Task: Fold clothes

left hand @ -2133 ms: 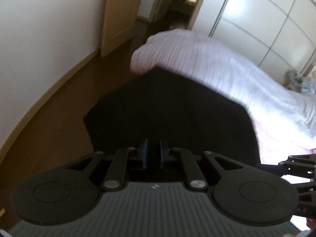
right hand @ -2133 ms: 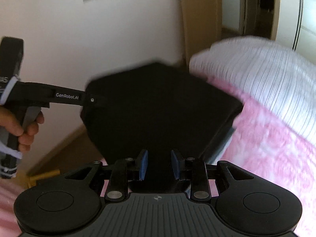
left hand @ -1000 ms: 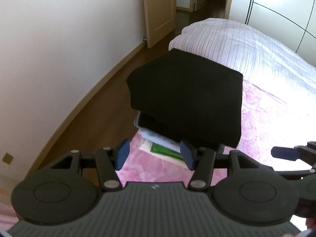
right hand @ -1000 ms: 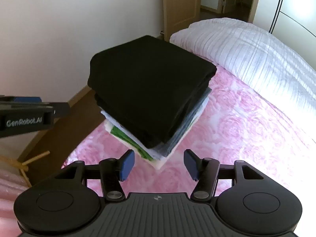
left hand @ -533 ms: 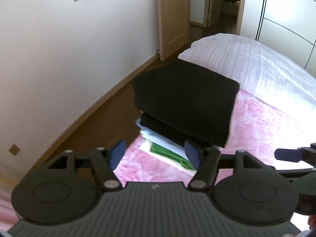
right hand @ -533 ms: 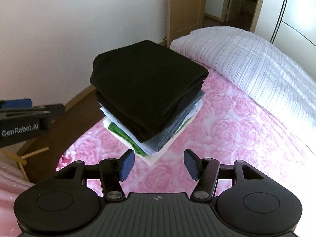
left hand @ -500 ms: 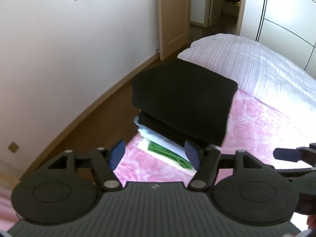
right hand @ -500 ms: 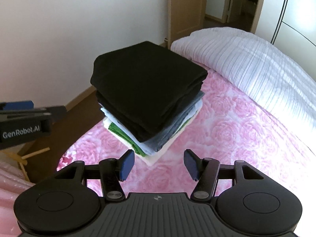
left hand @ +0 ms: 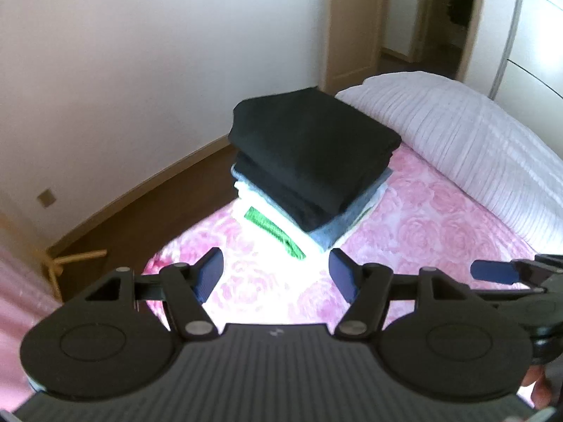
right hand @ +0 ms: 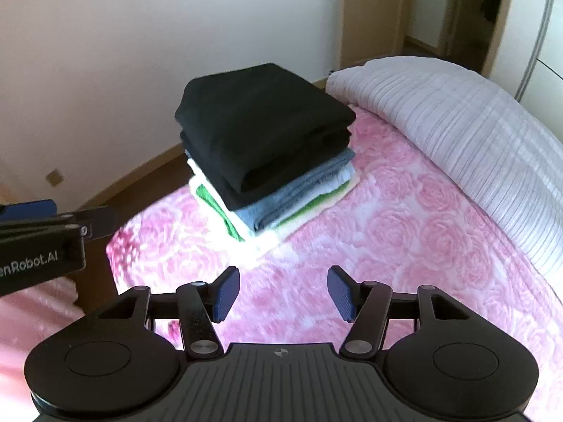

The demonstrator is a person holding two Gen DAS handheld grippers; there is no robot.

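Note:
A stack of folded clothes (left hand: 309, 161) sits near the corner of the pink rose-patterned bed (left hand: 422, 225). A folded black garment (right hand: 260, 119) lies on top, over black, grey-blue, white and green pieces. My left gripper (left hand: 276, 277) is open and empty, held back from the stack above the bed. My right gripper (right hand: 281, 292) is open and empty too, a short way back from the stack. The left gripper's side shows at the left edge of the right wrist view (right hand: 38, 242).
A white ribbed duvet (left hand: 457, 133) lies on the bed beyond the stack. The wall and wooden floor (left hand: 140, 218) run along the bed's left side. A wooden door (left hand: 352, 24) and white wardrobe doors (left hand: 535, 45) stand at the back.
Both grippers let go of the black garment, which now lies on the stack, and have pulled back and up from it with jaws open.

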